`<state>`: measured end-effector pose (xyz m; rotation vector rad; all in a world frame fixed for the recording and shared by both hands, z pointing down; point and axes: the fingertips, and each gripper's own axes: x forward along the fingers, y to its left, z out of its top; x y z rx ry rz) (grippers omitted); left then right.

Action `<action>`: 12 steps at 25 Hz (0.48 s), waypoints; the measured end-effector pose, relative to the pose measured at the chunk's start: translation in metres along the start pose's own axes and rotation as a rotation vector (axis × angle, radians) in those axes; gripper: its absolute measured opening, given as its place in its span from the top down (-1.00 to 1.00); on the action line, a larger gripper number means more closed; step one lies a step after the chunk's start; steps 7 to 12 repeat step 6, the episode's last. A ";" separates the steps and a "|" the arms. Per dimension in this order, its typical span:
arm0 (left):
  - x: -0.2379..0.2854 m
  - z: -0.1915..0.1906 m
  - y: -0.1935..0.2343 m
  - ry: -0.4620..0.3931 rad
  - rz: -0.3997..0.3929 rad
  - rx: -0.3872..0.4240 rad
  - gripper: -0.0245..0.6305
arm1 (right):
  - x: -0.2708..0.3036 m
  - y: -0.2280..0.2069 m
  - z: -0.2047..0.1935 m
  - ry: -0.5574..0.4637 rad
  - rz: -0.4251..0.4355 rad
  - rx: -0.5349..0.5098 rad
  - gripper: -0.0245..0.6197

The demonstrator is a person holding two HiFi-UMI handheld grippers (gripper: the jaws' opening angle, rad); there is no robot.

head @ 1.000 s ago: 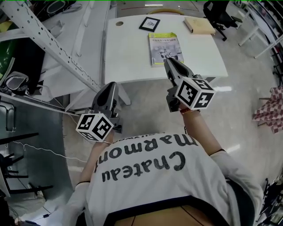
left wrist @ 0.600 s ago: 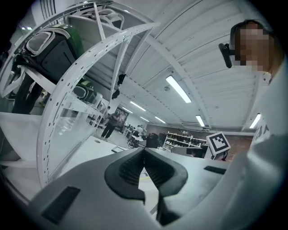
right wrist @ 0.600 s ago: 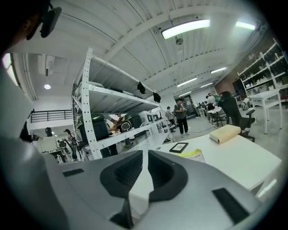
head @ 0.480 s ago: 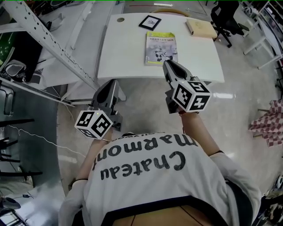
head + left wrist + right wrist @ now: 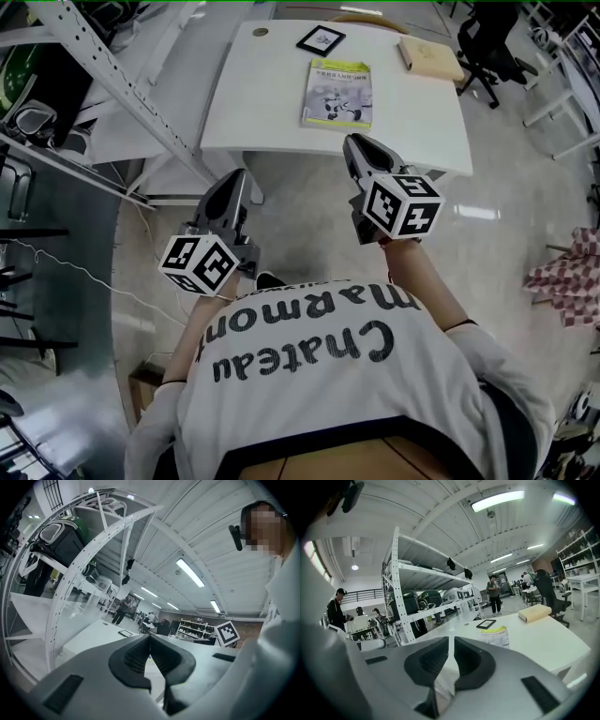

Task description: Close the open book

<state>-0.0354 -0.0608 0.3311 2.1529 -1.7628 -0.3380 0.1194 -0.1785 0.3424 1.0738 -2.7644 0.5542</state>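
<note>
**Book flat on table, both claws clenched and empty**

The book (image 5: 338, 93) lies flat on the white table (image 5: 253, 112), printed cover up, near the front edge. It looks closed, which is how the task wants it, though from this far a lifted page can't be ruled out. A tan book (image 5: 430, 56) sits at the far right corner, a marker card (image 5: 321, 39) at the back.

The left claw (image 5: 236, 178) and right claw (image 5: 352, 142) are both clenched with nothing between the jaws (each gripper view shows only bare pads). They are held out at chest level, short of the table, probably just carried while the person stands off it.

The book is ahead of the right claw and apart from it, nearly in line. It is further from the left claw, off to that claw's right.
</note>
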 end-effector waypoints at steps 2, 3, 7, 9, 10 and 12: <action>-0.004 -0.004 -0.005 -0.003 0.010 0.000 0.85 | -0.005 -0.001 -0.007 0.015 0.007 -0.005 0.75; -0.006 -0.005 -0.007 -0.005 0.013 0.000 0.85 | -0.007 -0.002 -0.010 0.021 0.010 -0.007 0.75; -0.011 -0.010 -0.014 -0.010 0.021 0.002 0.85 | -0.014 -0.002 -0.018 0.036 0.019 -0.015 0.75; -0.011 -0.010 -0.014 -0.010 0.021 0.002 0.85 | -0.014 -0.002 -0.018 0.036 0.019 -0.015 0.75; -0.011 -0.010 -0.014 -0.010 0.021 0.002 0.85 | -0.014 -0.002 -0.018 0.036 0.019 -0.015 0.75; -0.011 -0.010 -0.014 -0.010 0.021 0.002 0.85 | -0.014 -0.002 -0.018 0.036 0.019 -0.015 0.75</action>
